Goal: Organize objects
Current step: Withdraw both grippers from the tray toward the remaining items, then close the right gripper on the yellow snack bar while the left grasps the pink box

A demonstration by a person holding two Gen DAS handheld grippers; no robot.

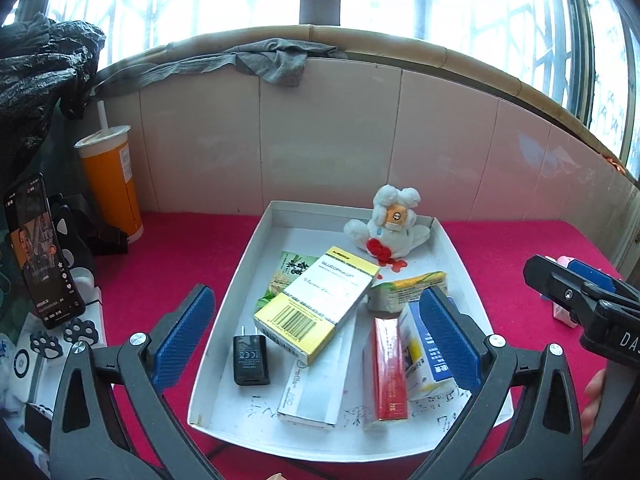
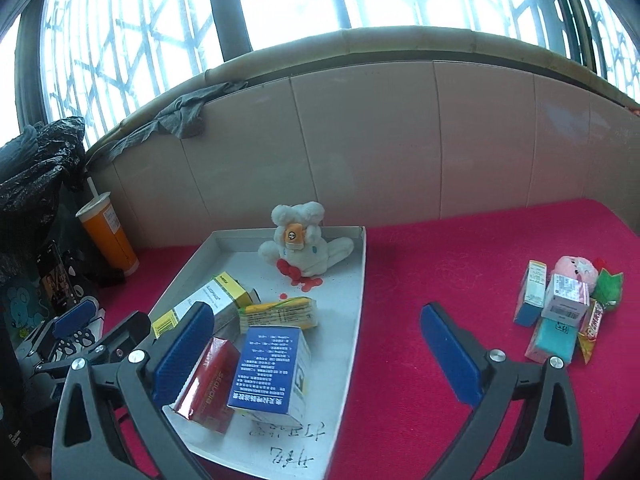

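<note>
A white tray (image 1: 248, 264) lies on the red cloth. In it are a white plush toy (image 1: 392, 224), a yellow-and-white box (image 1: 316, 304), a black charger (image 1: 250, 354), a red box (image 1: 390, 368), a blue-and-white box (image 2: 272, 364) and two snack packets. My left gripper (image 1: 317, 291) hovers open over the tray's near half, its pads touching nothing. My right gripper (image 2: 316, 312) is also open, above the tray's right edge, gripping nothing. On the cloth to the right sits a pile of small boxes (image 2: 560, 300) with a pink plush (image 2: 576, 270).
An orange cup with a straw (image 1: 112, 184), a lit phone on a stand (image 1: 40, 252) and a black plastic bag (image 1: 36, 80) crowd the left side. A tiled wall (image 1: 320, 140) closes the back. Bare red cloth (image 2: 460, 260) lies between the tray and the pile.
</note>
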